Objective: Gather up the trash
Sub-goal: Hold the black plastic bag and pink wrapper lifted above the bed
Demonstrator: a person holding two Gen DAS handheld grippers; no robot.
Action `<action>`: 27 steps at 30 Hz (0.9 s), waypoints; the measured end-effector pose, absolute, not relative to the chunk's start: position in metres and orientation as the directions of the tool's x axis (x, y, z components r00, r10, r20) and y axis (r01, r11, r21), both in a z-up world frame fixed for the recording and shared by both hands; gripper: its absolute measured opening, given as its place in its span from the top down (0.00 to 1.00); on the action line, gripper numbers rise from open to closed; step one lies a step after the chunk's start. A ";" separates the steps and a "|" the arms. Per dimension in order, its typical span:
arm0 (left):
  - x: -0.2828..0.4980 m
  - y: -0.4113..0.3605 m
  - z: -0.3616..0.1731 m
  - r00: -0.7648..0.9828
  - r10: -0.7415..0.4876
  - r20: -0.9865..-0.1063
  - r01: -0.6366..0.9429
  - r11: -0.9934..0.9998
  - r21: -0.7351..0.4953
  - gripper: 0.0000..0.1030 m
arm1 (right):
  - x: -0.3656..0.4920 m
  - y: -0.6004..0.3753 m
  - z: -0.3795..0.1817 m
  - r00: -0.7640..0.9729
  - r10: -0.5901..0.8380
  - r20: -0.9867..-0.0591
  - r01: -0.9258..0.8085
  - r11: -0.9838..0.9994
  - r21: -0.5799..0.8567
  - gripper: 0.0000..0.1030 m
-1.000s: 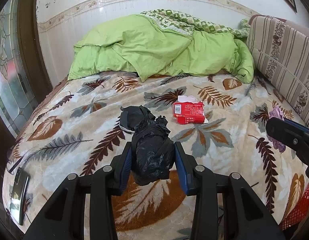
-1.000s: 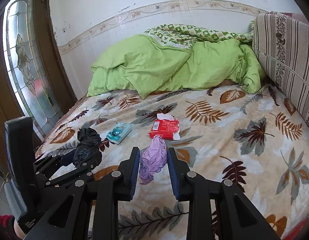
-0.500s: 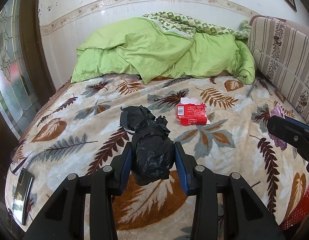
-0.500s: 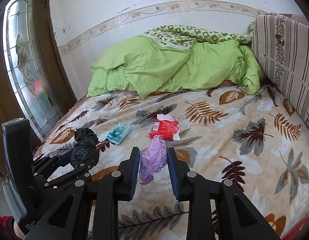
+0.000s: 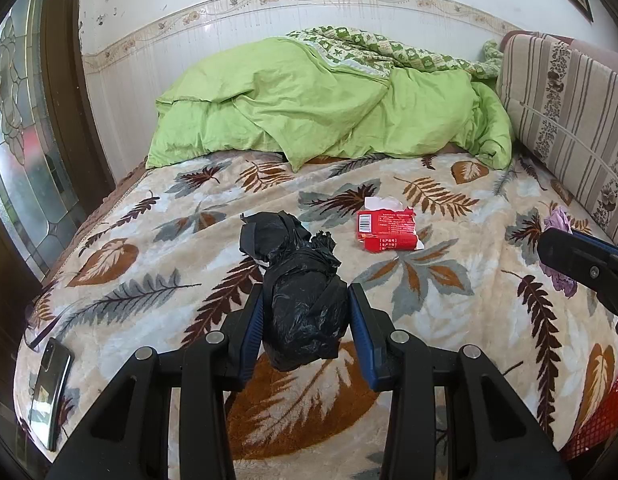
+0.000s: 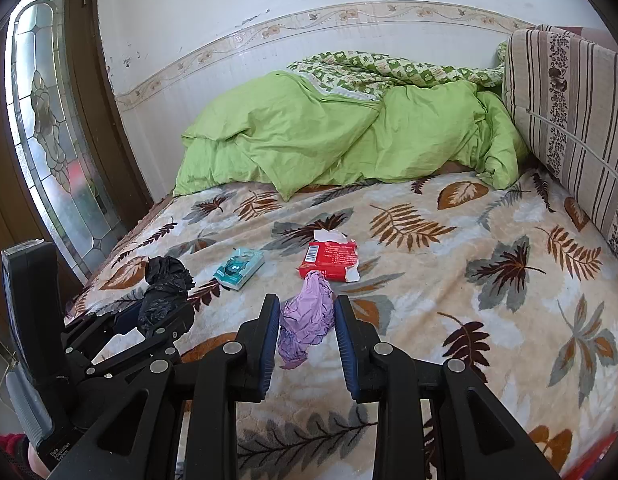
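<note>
My left gripper (image 5: 305, 300) is shut on a crumpled black plastic bag (image 5: 297, 280) and holds it above the leaf-patterned bed blanket (image 5: 429, 280). The bag also shows in the right wrist view (image 6: 161, 292). My right gripper (image 6: 307, 312) is shut on a crumpled purple glove (image 6: 307, 318), also seen at the right edge of the left wrist view (image 5: 559, 224). A torn red packet (image 5: 386, 230) lies on the blanket ahead, also in the right wrist view (image 6: 329, 260). A teal tissue pack (image 6: 240, 268) lies left of it.
A bunched green duvet (image 5: 329, 108) fills the far end of the bed. A striped cushion (image 5: 569, 120) lines the right side. A dark phone (image 5: 49, 392) lies at the bed's near left corner. A red mesh basket (image 5: 597, 420) shows at bottom right. A glass door (image 6: 49, 140) stands at left.
Both grippers have pulled back and risen slightly from the bed, still holding the black bag and the purple glove. The items on the blanket have not moved.
</note>
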State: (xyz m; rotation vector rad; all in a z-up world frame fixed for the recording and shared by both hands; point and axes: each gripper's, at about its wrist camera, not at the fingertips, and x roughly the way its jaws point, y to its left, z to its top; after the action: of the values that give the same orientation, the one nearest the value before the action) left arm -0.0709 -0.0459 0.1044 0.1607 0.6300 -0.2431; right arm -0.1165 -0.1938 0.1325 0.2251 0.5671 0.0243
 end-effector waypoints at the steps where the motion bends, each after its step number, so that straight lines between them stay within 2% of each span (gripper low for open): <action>1: -0.071 -0.046 0.105 0.781 -0.175 -0.599 0.273 0.959 0.075 0.62 | -0.117 -0.194 0.132 0.844 0.084 -0.529 0.039 0.975 0.218 0.71; 27: -0.074 -0.046 0.106 0.785 -0.170 -0.596 0.270 0.960 0.082 0.62 | -0.121 -0.198 0.133 0.844 0.079 -0.530 0.052 0.972 0.228 0.71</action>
State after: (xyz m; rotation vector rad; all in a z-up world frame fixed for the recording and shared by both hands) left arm -0.0740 -0.0462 0.1059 0.1660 0.6255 -0.2382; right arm -0.1207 -0.1978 0.1329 0.2392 0.5668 0.0147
